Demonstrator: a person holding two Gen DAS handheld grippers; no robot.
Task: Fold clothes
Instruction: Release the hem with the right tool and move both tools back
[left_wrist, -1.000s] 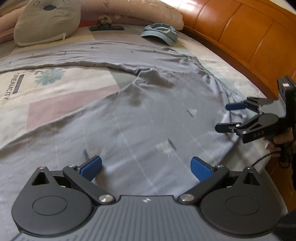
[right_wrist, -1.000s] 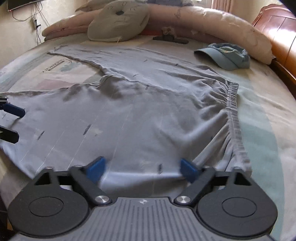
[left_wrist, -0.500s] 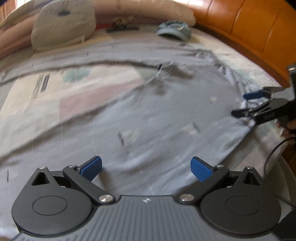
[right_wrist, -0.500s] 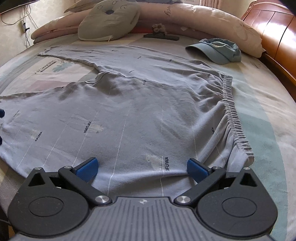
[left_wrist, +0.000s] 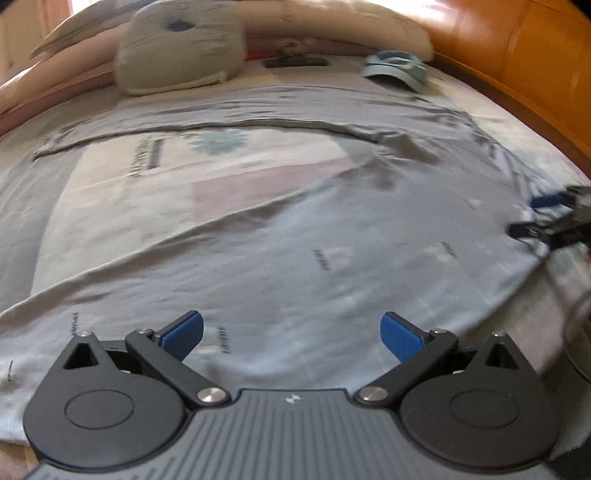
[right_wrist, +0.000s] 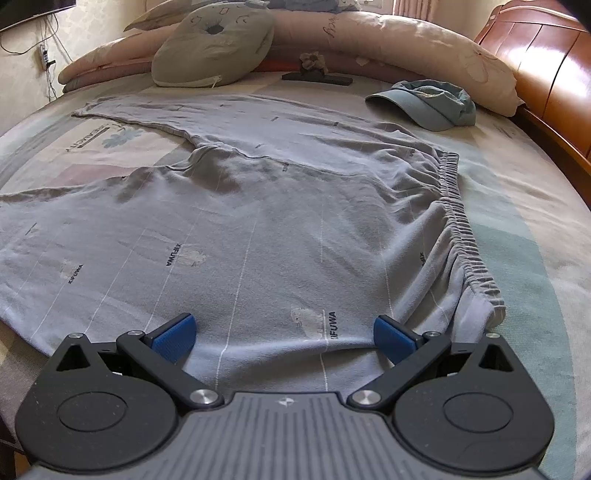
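Grey trousers (right_wrist: 280, 221) with small printed marks lie spread flat on the bed, legs splayed apart and elastic waistband (right_wrist: 461, 225) to the right. My right gripper (right_wrist: 284, 332) is open, low over the near leg close to the waist end. My left gripper (left_wrist: 293, 332) is open above the same leg (left_wrist: 295, 251) further towards its cuff end, holding nothing. In the left wrist view the right gripper (left_wrist: 546, 218) shows at the right edge, blurred, beside the trousers' waist.
A blue cap (right_wrist: 428, 101) lies at the far right near the long pink bolster (right_wrist: 388, 40). A grey cushion (right_wrist: 210, 48) and a dark flat object (right_wrist: 317, 77) sit at the back. The wooden bed frame (right_wrist: 554, 74) runs along the right.
My left gripper has shifted left along the near trouser leg, so the right gripper has slid to the view's right edge. My right gripper has moved slightly forward over the cloth. Both stayed open.
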